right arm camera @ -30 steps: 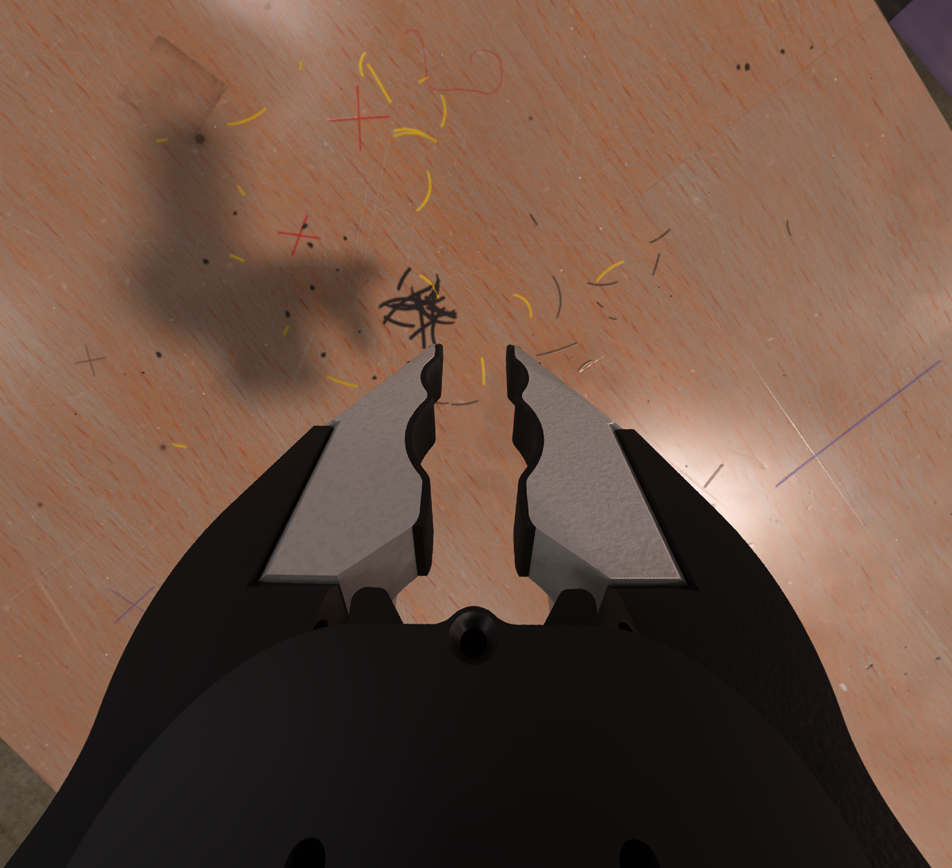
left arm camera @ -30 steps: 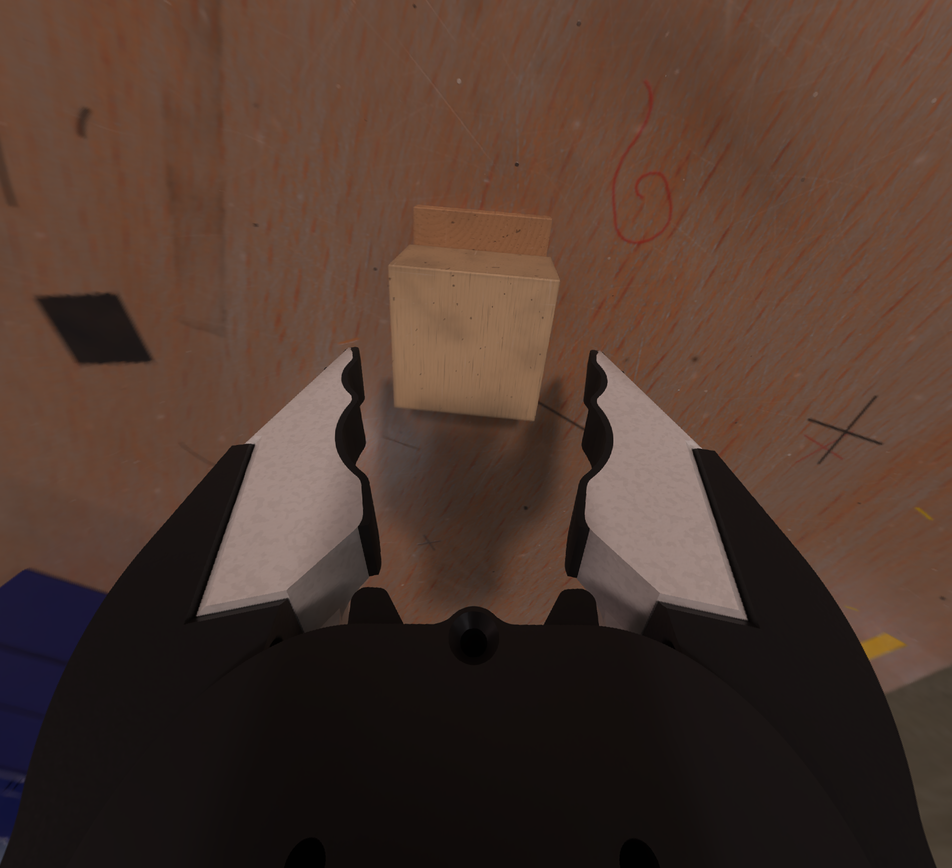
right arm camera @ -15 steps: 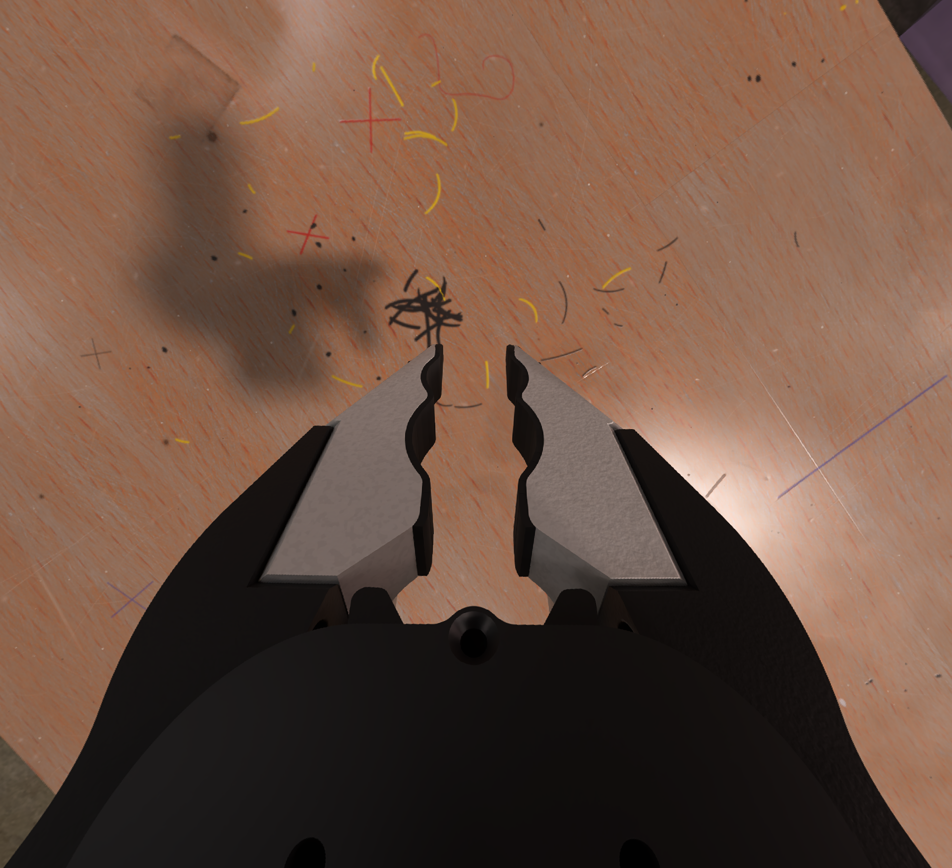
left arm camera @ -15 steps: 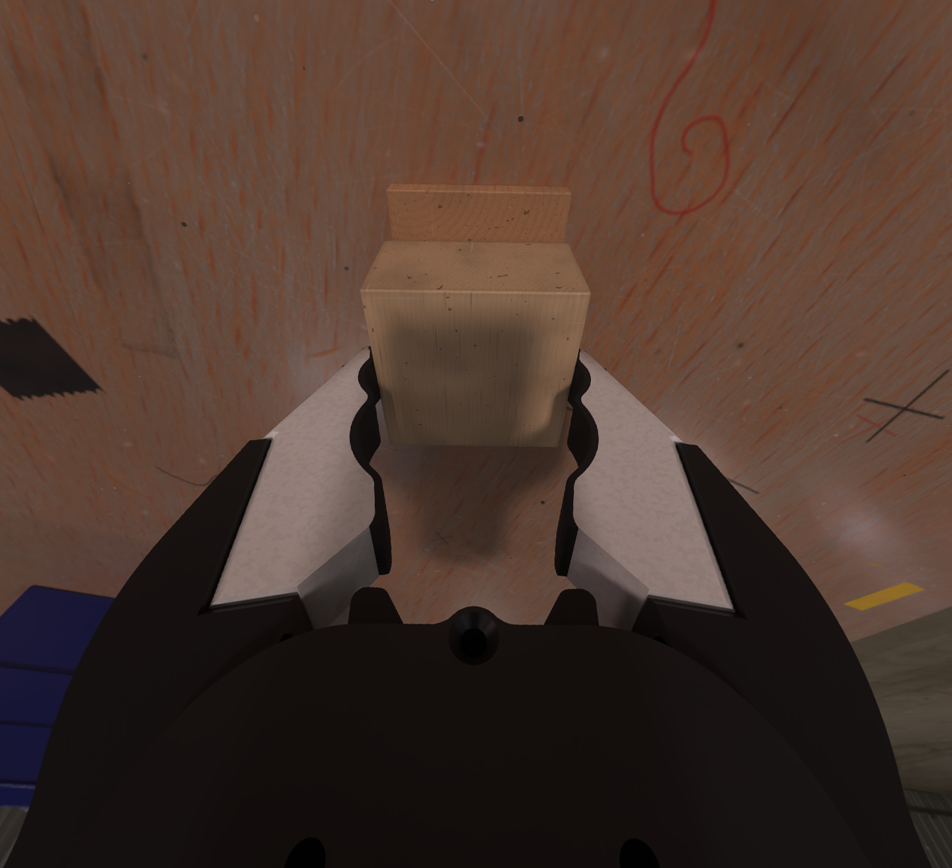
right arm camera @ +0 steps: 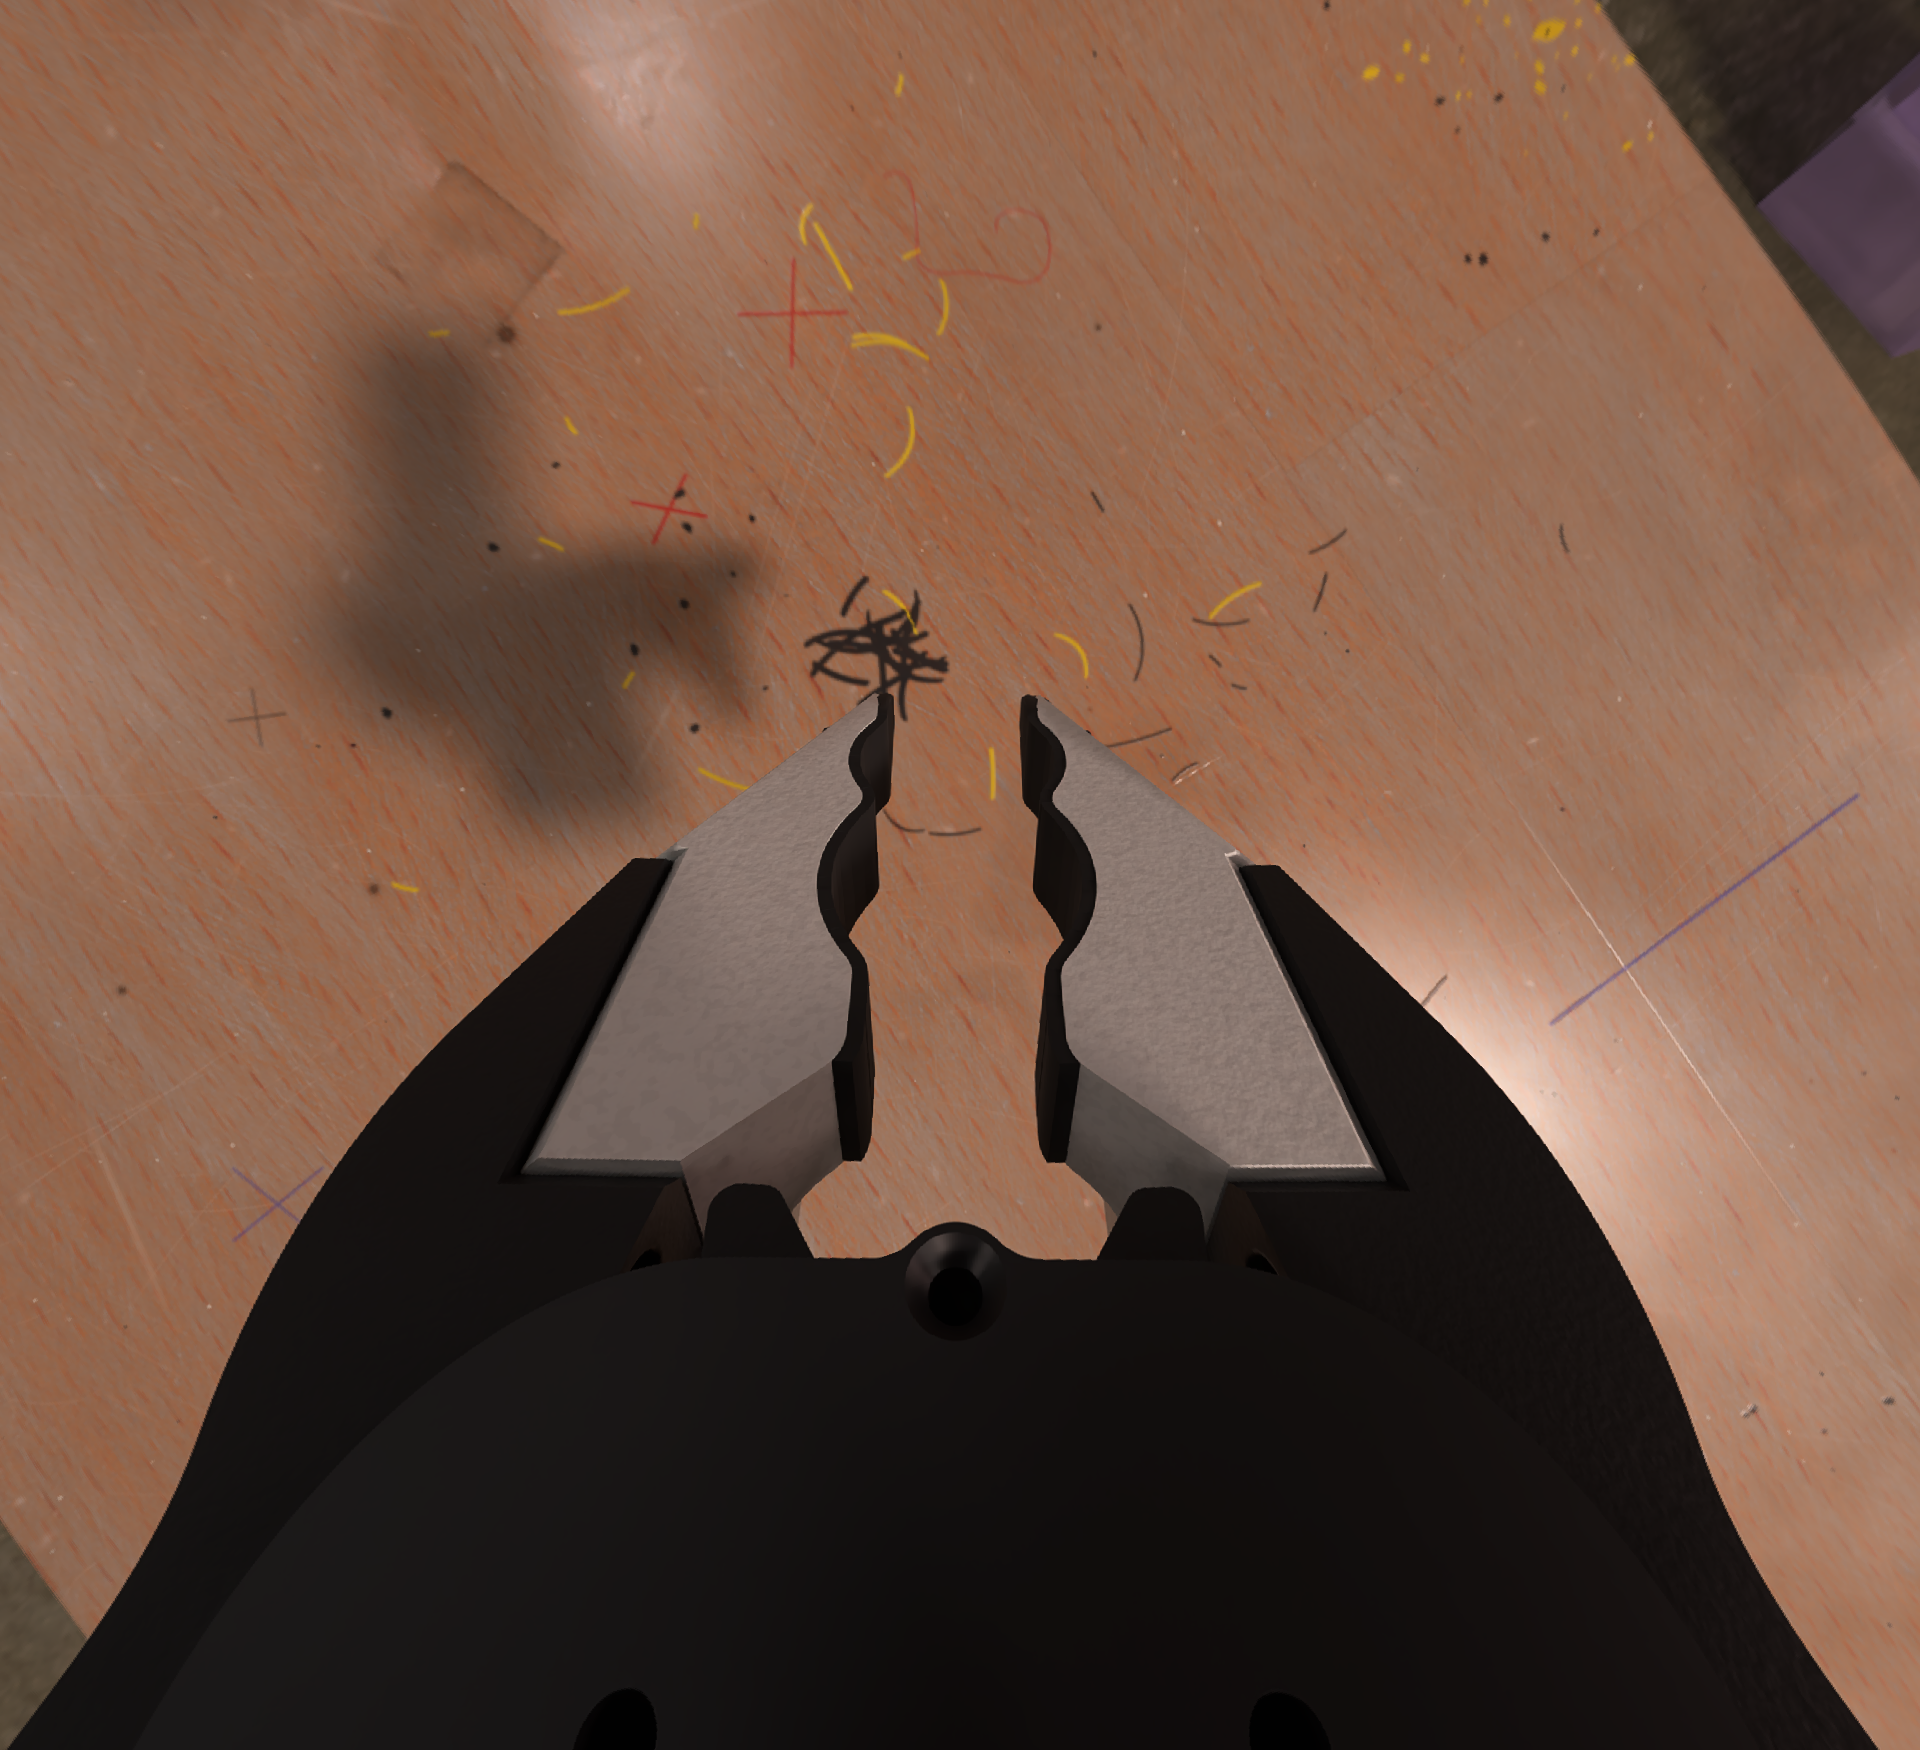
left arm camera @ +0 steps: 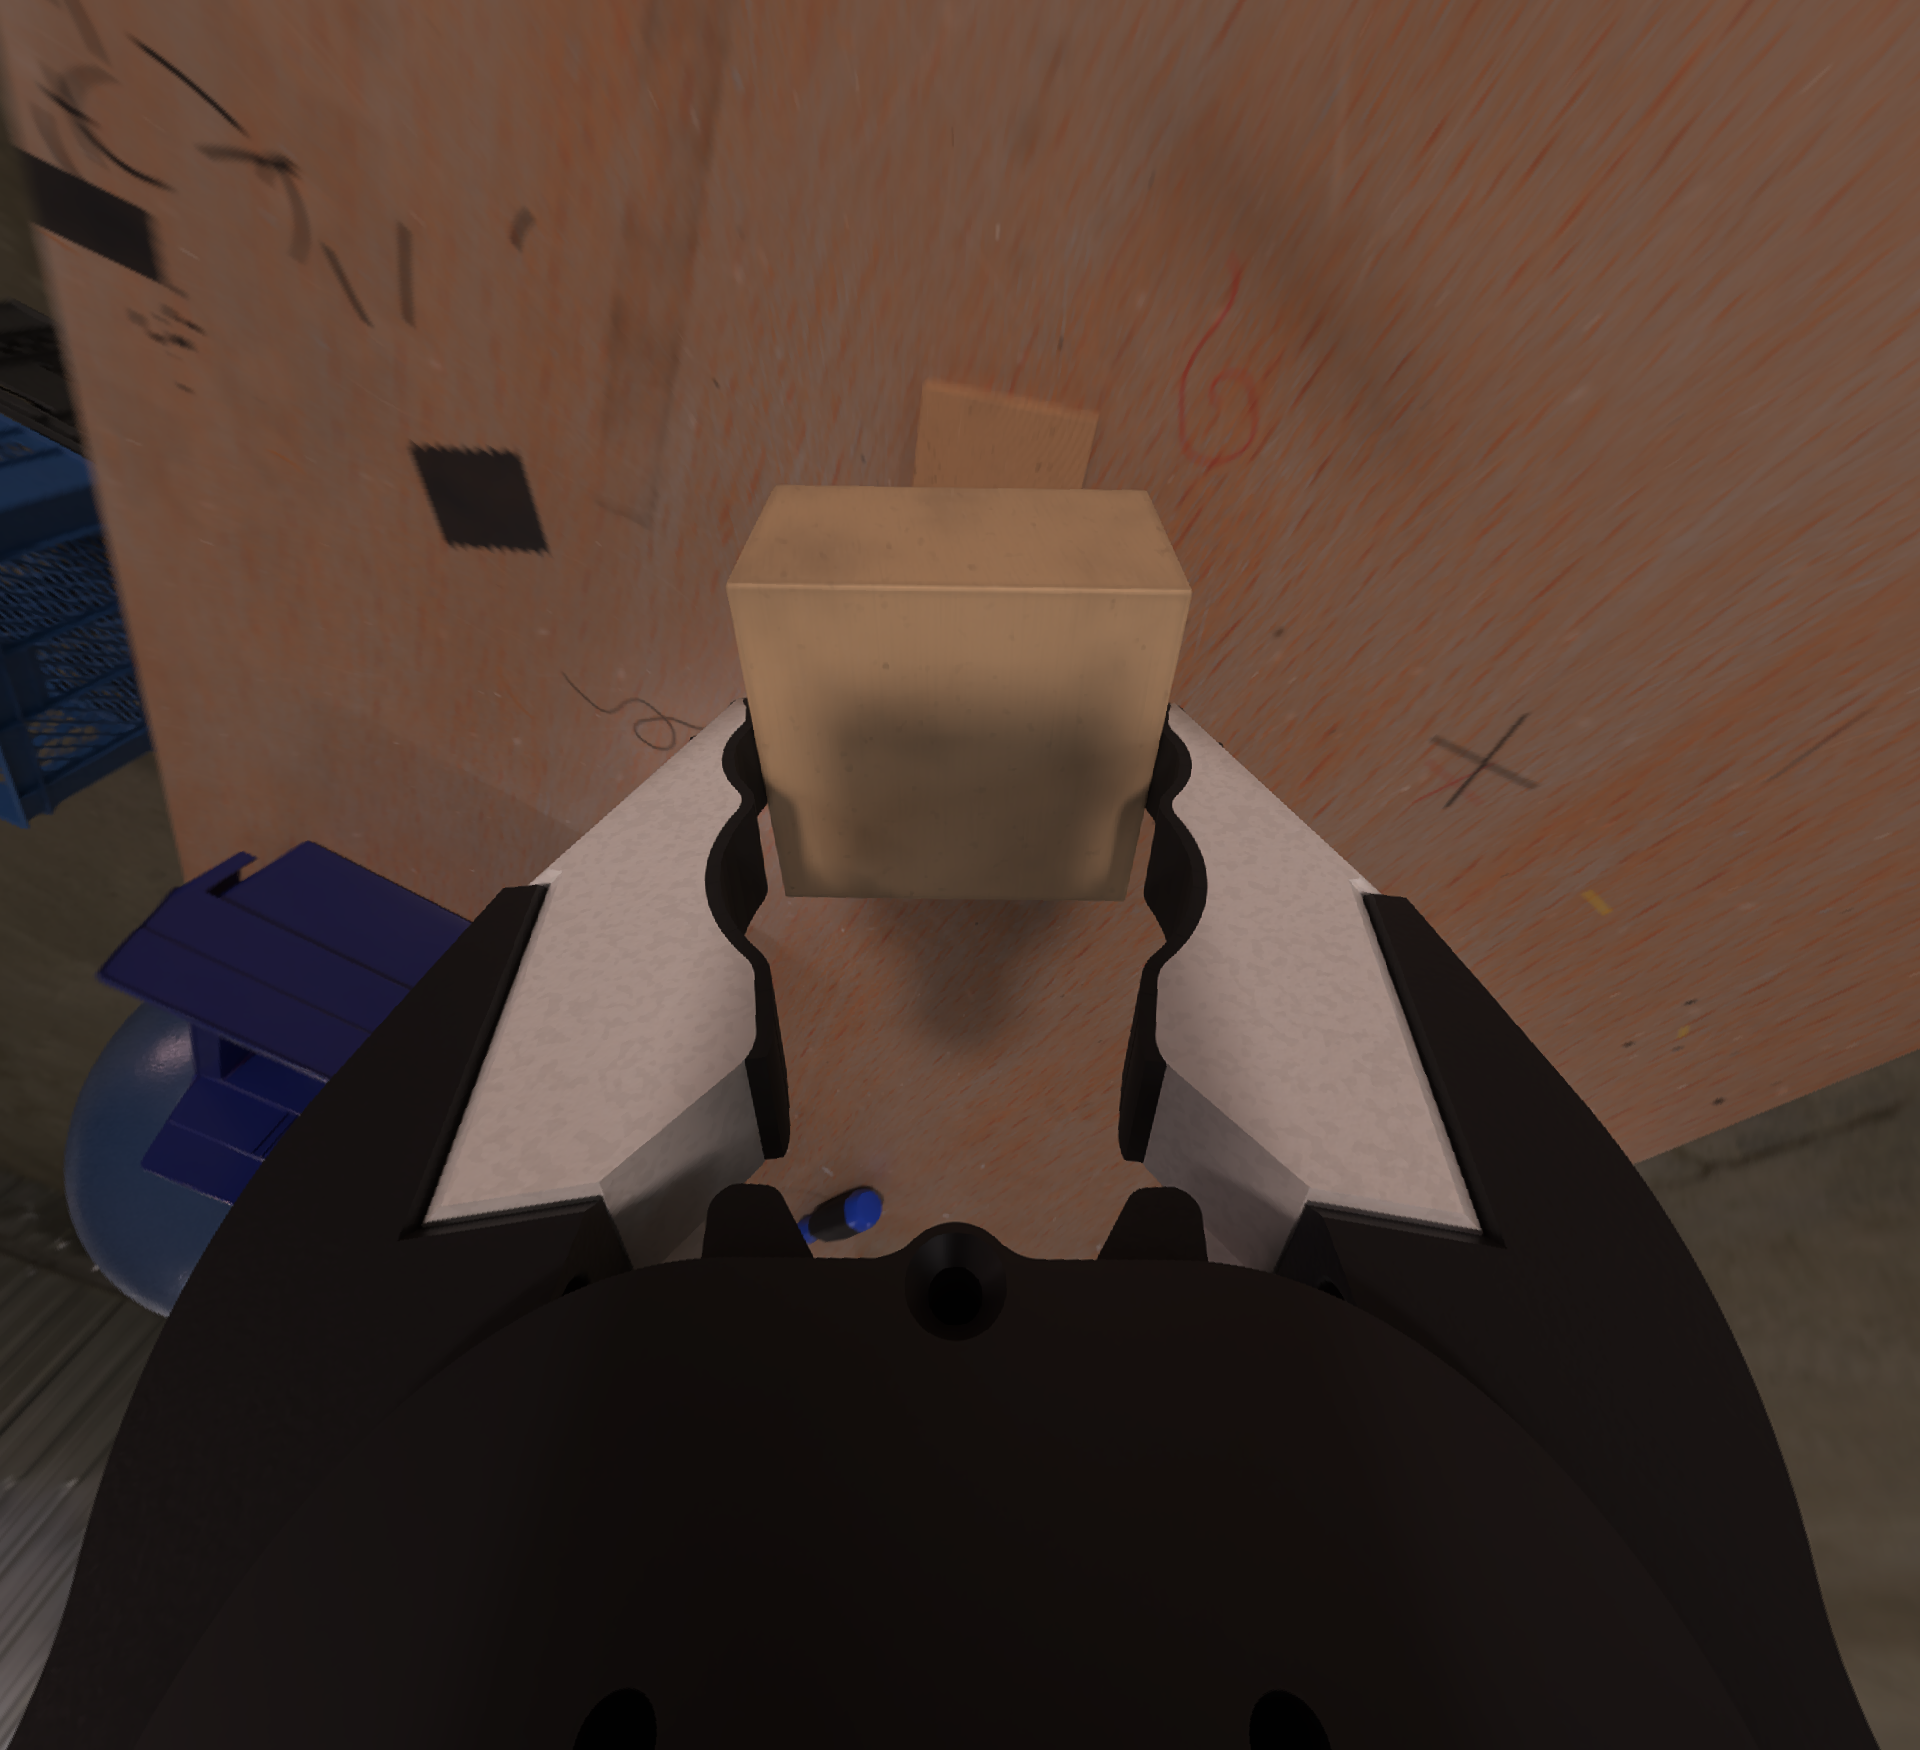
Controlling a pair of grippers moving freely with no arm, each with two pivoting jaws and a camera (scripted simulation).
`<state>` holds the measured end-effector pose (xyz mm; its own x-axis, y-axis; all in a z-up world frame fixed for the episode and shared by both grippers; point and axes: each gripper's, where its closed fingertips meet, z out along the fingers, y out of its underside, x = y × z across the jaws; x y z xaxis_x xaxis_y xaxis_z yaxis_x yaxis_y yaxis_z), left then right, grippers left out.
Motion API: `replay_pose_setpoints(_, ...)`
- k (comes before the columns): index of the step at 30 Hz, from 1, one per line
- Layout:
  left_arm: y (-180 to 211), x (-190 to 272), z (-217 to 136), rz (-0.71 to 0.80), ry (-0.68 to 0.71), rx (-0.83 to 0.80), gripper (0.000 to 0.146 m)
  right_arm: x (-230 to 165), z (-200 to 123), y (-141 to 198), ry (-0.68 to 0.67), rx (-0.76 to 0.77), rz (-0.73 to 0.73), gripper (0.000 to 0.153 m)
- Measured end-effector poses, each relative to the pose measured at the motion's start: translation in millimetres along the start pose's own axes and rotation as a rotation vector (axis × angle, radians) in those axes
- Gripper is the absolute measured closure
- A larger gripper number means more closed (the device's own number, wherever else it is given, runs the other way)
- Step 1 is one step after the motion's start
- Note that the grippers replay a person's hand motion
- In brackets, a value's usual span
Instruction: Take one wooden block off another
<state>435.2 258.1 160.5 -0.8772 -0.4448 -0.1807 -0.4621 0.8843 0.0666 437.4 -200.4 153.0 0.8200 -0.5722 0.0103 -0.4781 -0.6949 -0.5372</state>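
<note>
In the left wrist view my left gripper (left arm camera: 958,724) is shut on a pale wooden block (left arm camera: 956,661), gripping its two sides near the fingertips. The block is held in the air above the wooden table (left arm camera: 1455,246); its shadow falls on the table below. A second, more orange wooden block (left arm camera: 1003,448) lies flat on the table beyond it, apart from the held block and partly hidden by it. In the right wrist view my right gripper (right arm camera: 956,713) is open with a narrow gap and empty, above a bare scribbled patch of the table (right arm camera: 1351,350). No block shows in that view.
Left of the table edge are a blue mesh crate (left arm camera: 52,609), a dark blue boxy object (left arm camera: 270,952) and a grey-blue round thing (left arm camera: 114,1181). A small blue-tipped item (left arm camera: 844,1215) lies on the table near my left gripper's base. A purple object (right arm camera: 1860,235) sits off the table's right edge.
My left gripper closed on the pale block and lifted it off the orange block, which now looks smaller and farther. The right gripper has risen slightly and stays open.
</note>
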Motion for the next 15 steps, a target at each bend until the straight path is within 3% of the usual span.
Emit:
replay_pose_setpoints(4,-45,21,-54,-0.059,-0.007,0.184,0.072,-11,-10,-11,-0.011,0.066,-0.037,0.128)
replay_pose_setpoints(7,-95,57,-68,-0.063,0.047,0.333,0.072,-19,-17,-16,-0.022,0.105,-0.070,0.128)
replay_pose_setpoints(10,-139,90,-48,-0.048,0.086,0.352,0.072,-22,-23,-17,-0.032,0.131,-0.076,0.128)
replay_pose_setpoints(15,-173,115,27,-0.030,0.075,0.172,0.072,-26,-29,-17,-0.043,0.151,-0.093,0.128)
